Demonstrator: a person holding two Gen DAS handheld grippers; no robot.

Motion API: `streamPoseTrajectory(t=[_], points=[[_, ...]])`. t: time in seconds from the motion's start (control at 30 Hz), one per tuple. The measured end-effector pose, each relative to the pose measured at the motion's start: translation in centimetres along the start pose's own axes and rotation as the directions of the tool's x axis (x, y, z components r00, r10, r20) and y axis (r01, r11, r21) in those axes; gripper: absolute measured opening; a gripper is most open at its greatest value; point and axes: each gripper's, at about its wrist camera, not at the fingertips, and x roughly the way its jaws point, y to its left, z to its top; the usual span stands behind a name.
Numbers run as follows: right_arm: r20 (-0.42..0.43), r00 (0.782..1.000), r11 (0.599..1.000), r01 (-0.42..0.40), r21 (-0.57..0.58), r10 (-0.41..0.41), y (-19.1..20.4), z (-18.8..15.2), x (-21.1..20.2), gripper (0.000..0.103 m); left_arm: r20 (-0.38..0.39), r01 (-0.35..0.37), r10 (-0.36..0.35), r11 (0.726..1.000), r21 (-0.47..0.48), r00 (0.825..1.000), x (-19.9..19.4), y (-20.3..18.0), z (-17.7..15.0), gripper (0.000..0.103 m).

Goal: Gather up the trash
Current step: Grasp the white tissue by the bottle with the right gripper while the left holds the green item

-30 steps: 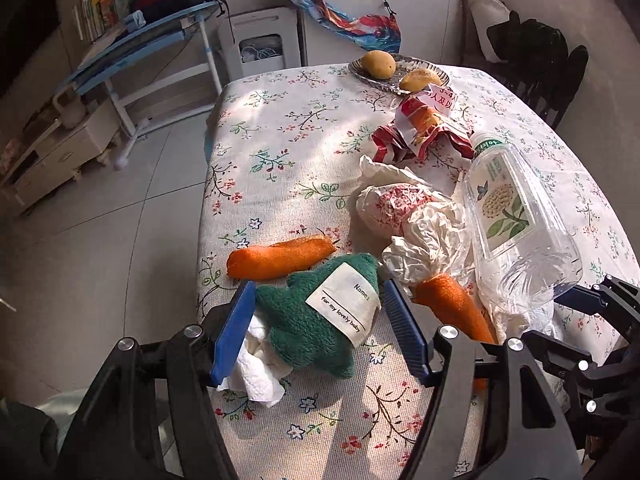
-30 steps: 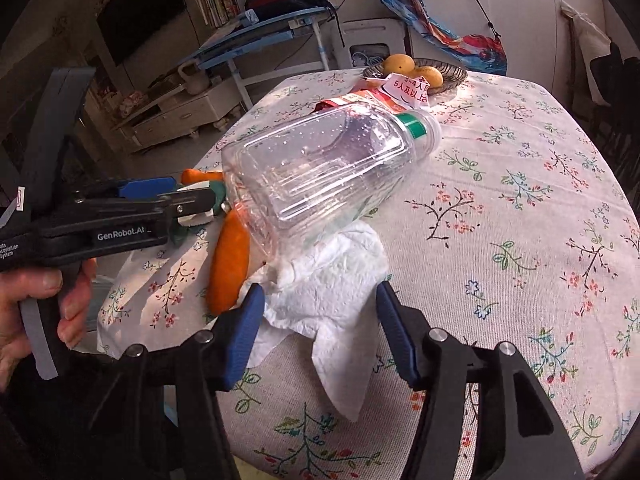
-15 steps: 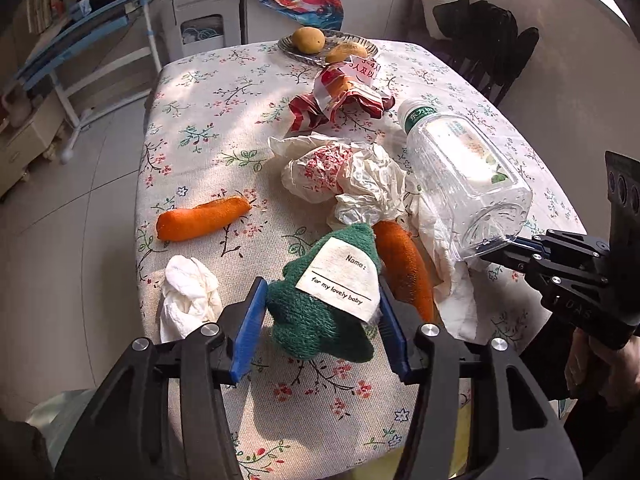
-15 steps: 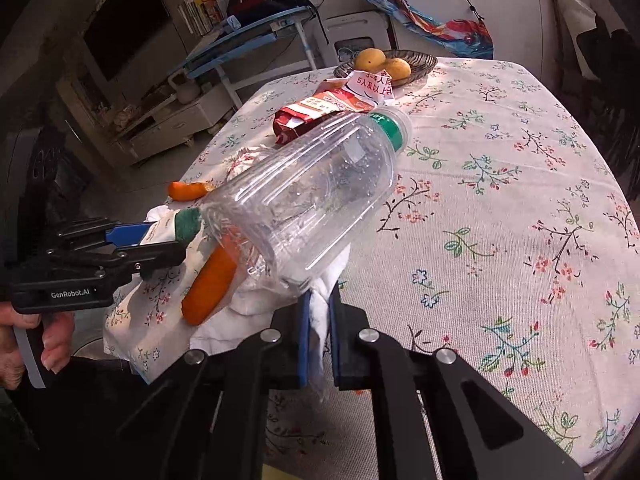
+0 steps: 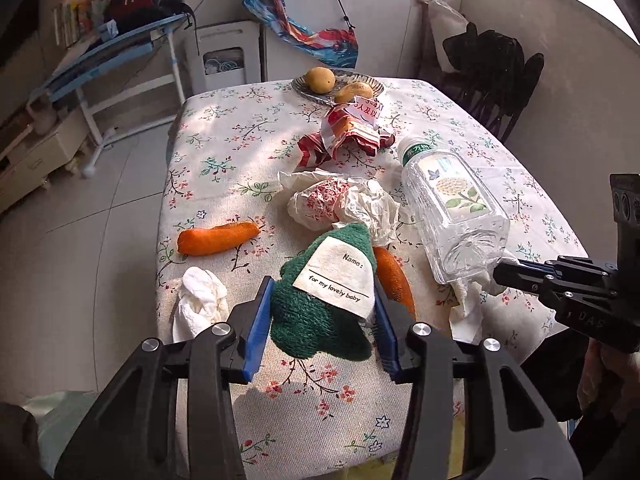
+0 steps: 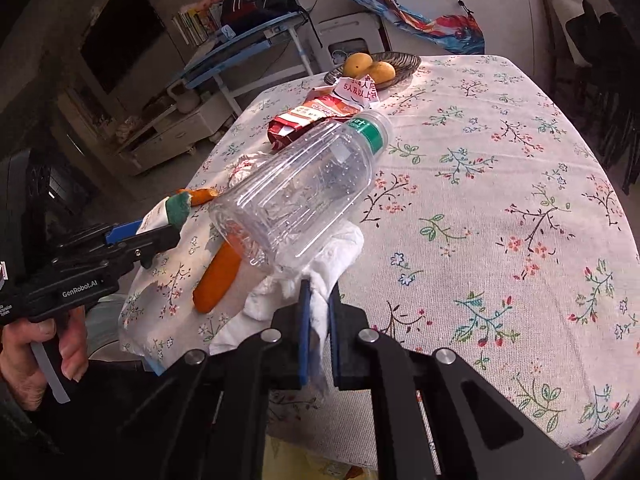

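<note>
My left gripper [image 5: 322, 286] is closing on a green knitted cloth [image 5: 320, 320] with a white "Name" label; its blue pads press both sides and the cloth hangs above the table. In the right wrist view the left gripper [image 6: 160, 236] carries it at the left. My right gripper [image 6: 318, 292] is shut on a white paper towel [image 6: 336, 252] whose far part lies under a clear plastic bottle [image 6: 304, 192] on its side. The left wrist view shows the bottle [image 5: 452, 208], a crumpled tissue [image 5: 198, 300], a crumpled wrapper [image 5: 340, 204] and a red snack bag [image 5: 348, 136].
Two carrots [image 5: 218, 238] [image 5: 394, 276] lie on the floral tablecloth [image 5: 224, 128]. A dish [image 5: 298, 86] with fruit stands at the far edge. A dark chair [image 5: 492, 76] is at the far right, a blue rack [image 5: 132, 48] on the floor to the left.
The right jaws closed on the paper towel. The left jaws narrowed onto the green cloth and lifted it off the crumpled tissue, which now lies bare. Both grippers drew back toward the near edge.
</note>
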Motion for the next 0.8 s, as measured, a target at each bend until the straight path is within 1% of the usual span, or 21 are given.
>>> streamPoseTrajectory(t=[0.1, 0.3, 0.4, 0.5, 0.67, 0.8], points=[[0.015, 1.0, 1.0, 0.014, 0.022, -0.015, -0.7, -0.7, -1.4, 0.009, 0.04, -0.002, 0.003, 1.0, -0.021, 0.999, -1.2, -0.4, -0.7, 0.044], [0.049, 0.999, 0.996, 0.019, 0.082, -0.023, -2.0, -1.6, -3.3, 0.009, 0.086, -0.03, 0.031, 0.999, -0.014, 0.996, -2.2, -1.9, -1.8, 0.044], [0.074, 0.997, 0.993, -0.002, 0.119, -0.007, -2.6, -1.8, -4.1, 0.009, 0.095, -0.041, 0.043, 0.999, -0.021, 0.995, -2.4, -2.1, -2.1, 0.044], [0.11, 0.993, 0.988, -0.049, 0.148, 0.032, -3.0, -2.2, -5.1, 0.009, 0.103, -0.045, 0.049, 0.998, -0.042, 0.993, -2.7, -2.2, -2.4, 0.044], [0.176, 0.981, 0.985, -0.105, 0.137, 0.08, -2.3, -2.9, -6.9, 0.009, 0.13, -0.064, 0.069, 0.997, -0.044, 0.989, -3.2, -2.5, -2.7, 0.044], [0.214, 0.971, 0.986, -0.129, 0.109, 0.104, -1.5, -3.1, -7.7, 0.009, 0.145, -0.07, 0.076, 0.997, -0.046, 0.987, -3.6, -2.8, -2.8, 0.045]])
